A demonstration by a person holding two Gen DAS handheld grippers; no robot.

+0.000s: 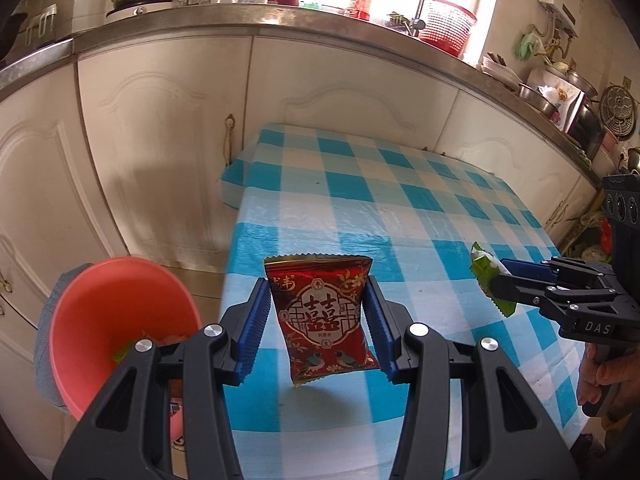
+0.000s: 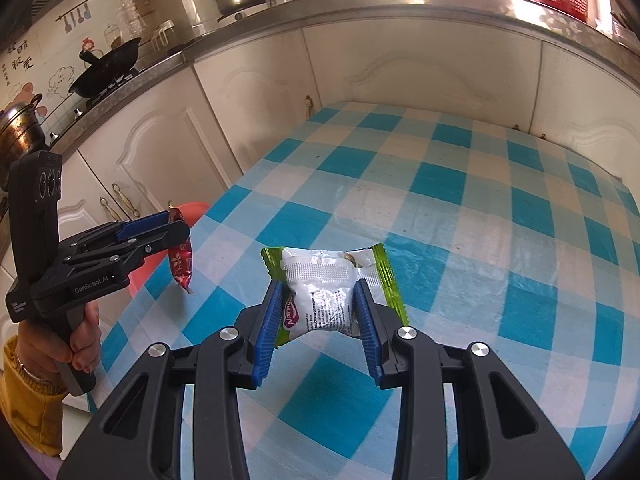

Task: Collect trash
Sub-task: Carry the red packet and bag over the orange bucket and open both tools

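My left gripper [image 1: 318, 300] is shut on a red snack packet [image 1: 322, 316] with gold print, held upright above the left edge of the checked table [image 1: 400, 208]. A pink basin [image 1: 100, 320] with some wrappers in it sits lower left, beside the table. My right gripper [image 2: 318, 300] is shut on a green and white wrapper [image 2: 324, 288], lifted over the cloth. In the left wrist view the right gripper [image 1: 494, 280] shows at the right with the green wrapper [image 1: 486, 270]. The right wrist view shows the left gripper [image 2: 176, 228] holding the red packet [image 2: 182, 260] near the basin [image 2: 192, 210].
White kitchen cabinets [image 1: 160, 140] run behind the table under a steel counter [image 1: 280, 20] loaded with a kettle, cups, bottles and a red basket. A wok [image 2: 106, 68] sits on the stove at the left. A hand in a yellow sleeve [image 2: 28, 400] grips the left handle.
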